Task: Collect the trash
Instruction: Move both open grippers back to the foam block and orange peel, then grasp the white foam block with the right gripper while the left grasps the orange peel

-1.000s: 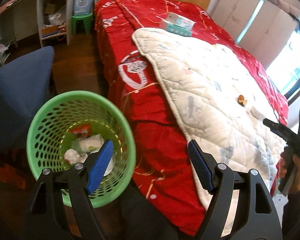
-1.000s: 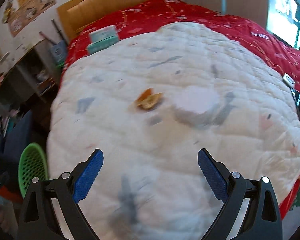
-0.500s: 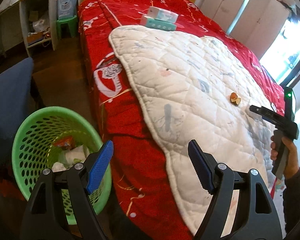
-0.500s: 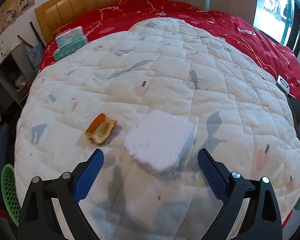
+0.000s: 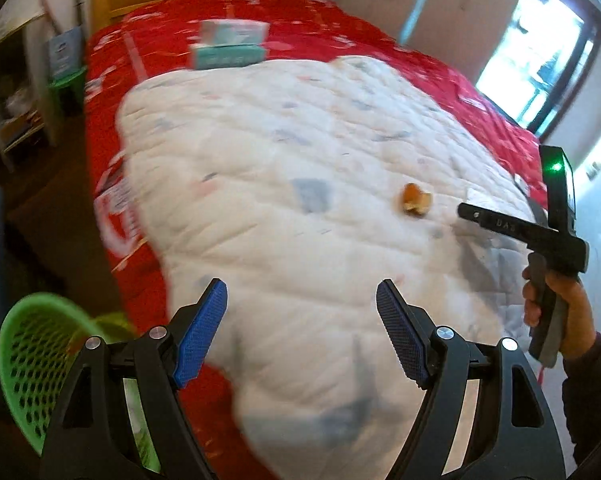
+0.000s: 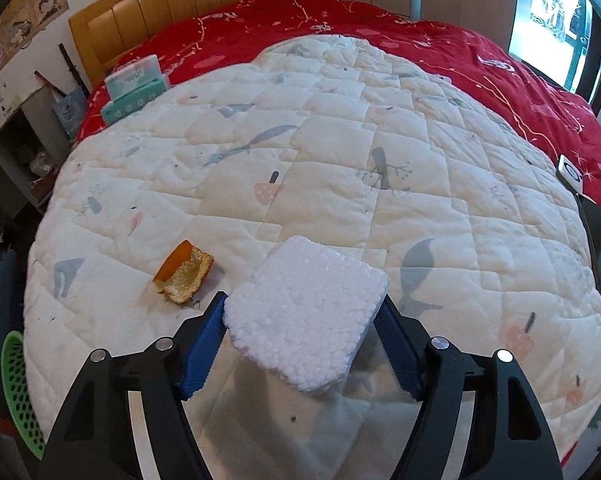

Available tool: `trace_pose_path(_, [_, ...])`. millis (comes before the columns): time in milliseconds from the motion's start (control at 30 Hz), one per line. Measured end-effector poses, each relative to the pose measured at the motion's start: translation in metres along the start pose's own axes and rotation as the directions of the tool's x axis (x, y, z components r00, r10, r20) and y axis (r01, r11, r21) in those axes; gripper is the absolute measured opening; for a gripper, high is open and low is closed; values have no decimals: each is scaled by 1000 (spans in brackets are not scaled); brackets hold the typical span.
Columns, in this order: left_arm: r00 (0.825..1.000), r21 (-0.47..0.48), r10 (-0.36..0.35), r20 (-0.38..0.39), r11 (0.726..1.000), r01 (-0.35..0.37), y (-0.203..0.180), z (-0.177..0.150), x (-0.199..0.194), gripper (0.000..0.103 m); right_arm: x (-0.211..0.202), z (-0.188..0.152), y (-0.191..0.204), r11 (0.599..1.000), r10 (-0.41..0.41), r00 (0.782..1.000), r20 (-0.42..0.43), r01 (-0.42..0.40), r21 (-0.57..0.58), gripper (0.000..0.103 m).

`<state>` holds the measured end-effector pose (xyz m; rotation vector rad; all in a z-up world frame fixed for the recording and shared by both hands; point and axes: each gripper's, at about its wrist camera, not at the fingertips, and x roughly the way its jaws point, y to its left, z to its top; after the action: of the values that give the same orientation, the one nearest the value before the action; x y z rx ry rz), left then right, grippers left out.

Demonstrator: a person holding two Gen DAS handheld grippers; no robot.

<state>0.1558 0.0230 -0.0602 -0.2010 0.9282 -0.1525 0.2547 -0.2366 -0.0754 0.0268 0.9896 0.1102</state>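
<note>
The foam pad (image 6: 305, 312) is filling the gap between the right gripper (image 6: 300, 344) jaws, with the peel (image 6: 183, 273) lying just beside its left jaw. Beyond them the quilt (image 6: 340, 140) is lying bare up to the tissue boxes (image 6: 134, 90). The left gripper (image 5: 300, 340) jaws are standing wide, with the basket (image 5: 32, 352) sitting low beside the bed (image 5: 148, 272).

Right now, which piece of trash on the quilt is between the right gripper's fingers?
The white foam pad: it lies between the right gripper's blue fingers. The orange peel lies apart, left of them.
</note>
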Motion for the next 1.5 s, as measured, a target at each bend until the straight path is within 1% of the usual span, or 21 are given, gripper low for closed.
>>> trace_pose_path(267, [997, 120, -70, -27, 990, 73, -56, 27, 49, 76, -41, -11, -16, 999, 31, 999, 43, -30, -23, 70])
trace_pose_path(333, [994, 129, -96, -43, 987, 101, -67, 32, 61, 76, -50, -16, -20, 999, 34, 998, 55, -32, -28, 70])
trace_pose_path(467, [992, 147, -109, -66, 982, 118, -87, 44, 89, 73, -64, -28, -31, 999, 51, 996, 67, -50, -10, 70])
trace_pose_path(700, [989, 206, -94, -110, 972, 115, -114, 56, 134, 66, -71, -44, -46, 997, 69, 995, 68, -71, 20, 70])
trace_pose_path(767, [989, 213, -80, -121, 972, 104, -117, 59, 145, 61, -70, -49, -48, 997, 72, 996, 62, -73, 25, 70])
trace_pose_path(867, [989, 210, -70, -130, 973, 96, -120, 63, 158, 60, -69, -55, -49, 997, 70, 996, 56, -72, 25, 70])
trace_pose_path(900, [989, 212, -70, -130, 972, 97, -121, 64, 159, 60, -69, -57, -49, 997, 70, 996, 54, -72, 24, 70])
trace_pose_path(967, [990, 226, -57, -126, 970, 85, -122, 65, 163, 54, -67, -59, -50, 997, 71, 996, 49, -72, 27, 70])
trace_pose_path(1000, [991, 231, -56, -122, 969, 83, -123, 65, 163, 47, -66, -61, -49, 997, 72, 996, 47, -74, 30, 70])
trace_pose_path(1033, [990, 231, -65, -123, 969, 92, -124, 66, 163, 37, -66, -62, -49, 997, 75, 996, 46, -76, 33, 70])
trace_pose_path(1233, [992, 216, -79, -95, 971, 98, -119, 61, 149, 29, -73, -66, -42, 995, 88, 995, 53, -90, 32, 70])
trace_pose_path(1400, [994, 198, -98, -43, 975, 105, -108, 52, 111, 28, -85, -73, -28, 994, 103, 993, 64, -105, 21, 70])
trace_pose_path(1500, [994, 171, -107, -12, 979, 108, -95, 46, 81, 28, -94, -79, -15, 993, 117, 990, 73, -118, 9, 70])
